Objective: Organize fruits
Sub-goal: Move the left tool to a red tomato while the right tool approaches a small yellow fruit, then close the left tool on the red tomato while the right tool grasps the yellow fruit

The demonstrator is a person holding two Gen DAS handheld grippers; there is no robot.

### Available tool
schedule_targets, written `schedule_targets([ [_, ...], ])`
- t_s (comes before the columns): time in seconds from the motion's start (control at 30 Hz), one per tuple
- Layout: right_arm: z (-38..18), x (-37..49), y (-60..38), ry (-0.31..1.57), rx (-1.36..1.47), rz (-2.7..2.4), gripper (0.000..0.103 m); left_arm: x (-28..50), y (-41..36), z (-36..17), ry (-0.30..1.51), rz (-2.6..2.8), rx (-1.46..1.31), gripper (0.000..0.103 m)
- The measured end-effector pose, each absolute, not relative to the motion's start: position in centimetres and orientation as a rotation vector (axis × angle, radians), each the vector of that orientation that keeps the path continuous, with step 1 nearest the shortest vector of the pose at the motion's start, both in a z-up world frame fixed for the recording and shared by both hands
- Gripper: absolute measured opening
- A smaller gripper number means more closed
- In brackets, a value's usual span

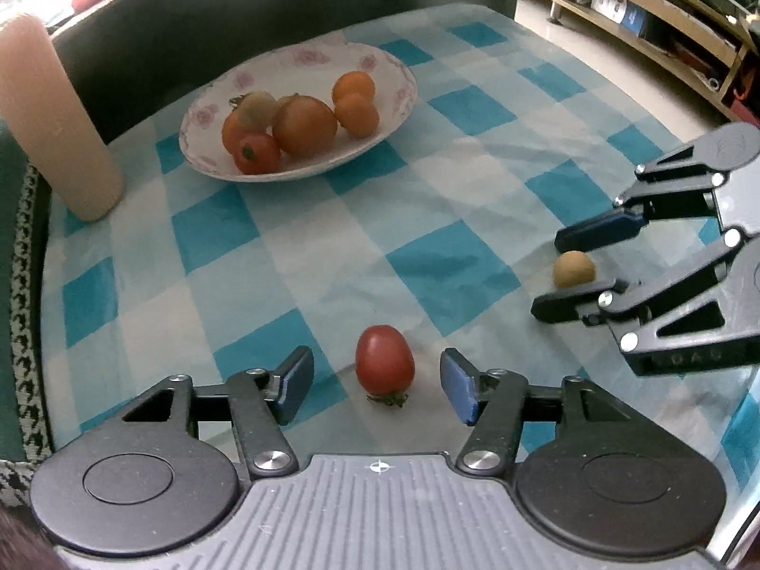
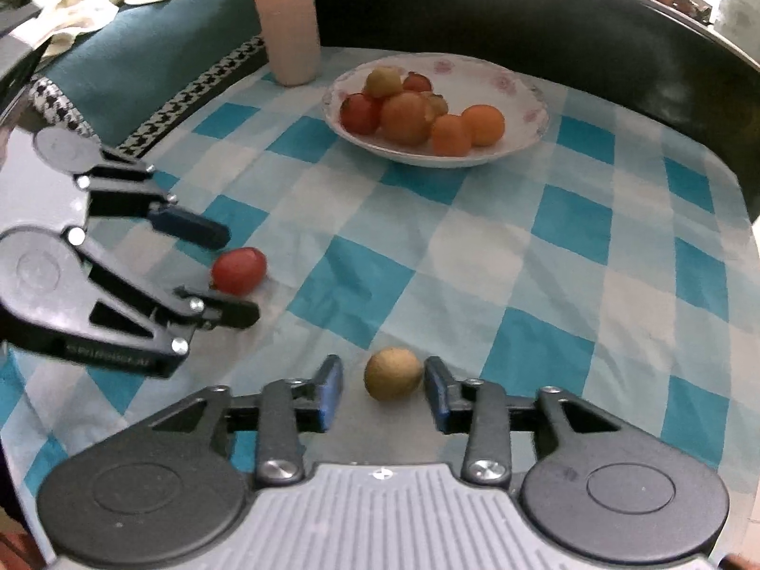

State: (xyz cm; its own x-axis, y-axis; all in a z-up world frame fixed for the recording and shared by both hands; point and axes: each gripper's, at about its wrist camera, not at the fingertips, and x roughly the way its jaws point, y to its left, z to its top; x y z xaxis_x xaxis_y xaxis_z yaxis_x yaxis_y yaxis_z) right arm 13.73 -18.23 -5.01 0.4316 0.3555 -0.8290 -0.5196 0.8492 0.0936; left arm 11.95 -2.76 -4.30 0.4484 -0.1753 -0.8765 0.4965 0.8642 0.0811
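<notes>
The left claw (image 1: 377,387) stands with its jaws apart, and the small red oval cherry tomato (image 1: 384,365) lies directly at 12 o'clock from it, between the two blue pads, touching neither. In the left wrist view the tomato's long axis runs roughly from 12 to 6 o'clock, along the line of the fingers, with its dried green calyx at the 6 o'clock end, toward the claw body. A straight closing stroke would therefore meet the tomato across its short axis, which is judged the better grip. The skin looks smooth, glossy and unbroken, so a light squeeze is advised. The right claw (image 2: 384,392) likewise has its jaws apart, and the small round brownish-tan fruit (image 2: 393,373) sits at 12 o'clock from it, centred between the pads, with a narrow gap on each side. This fruit is near spherical, with no long axis to align, and has a dull, slightly rough surface. Each fruit is nearer to its own claw, so neither hand needs to cross. Both fruits rest on the blue-and-white checked cloth covering the table (image 2: 522,256). The white shallow ceramic bowl with pink floral rim (image 1: 304,171) stands well apart at about 11 o'clock from the left claw and 12 o'clock from the right, already holding several orange and red fruits.
</notes>
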Motion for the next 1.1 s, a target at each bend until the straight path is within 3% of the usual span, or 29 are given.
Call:
schedule_targets([
  [1.1,-4.9,13.0,-20.0,0.995,-0.174,0.519,0.056,12.3,-3.0,-4.7,1.014,-0.425,0.373,0.069],
])
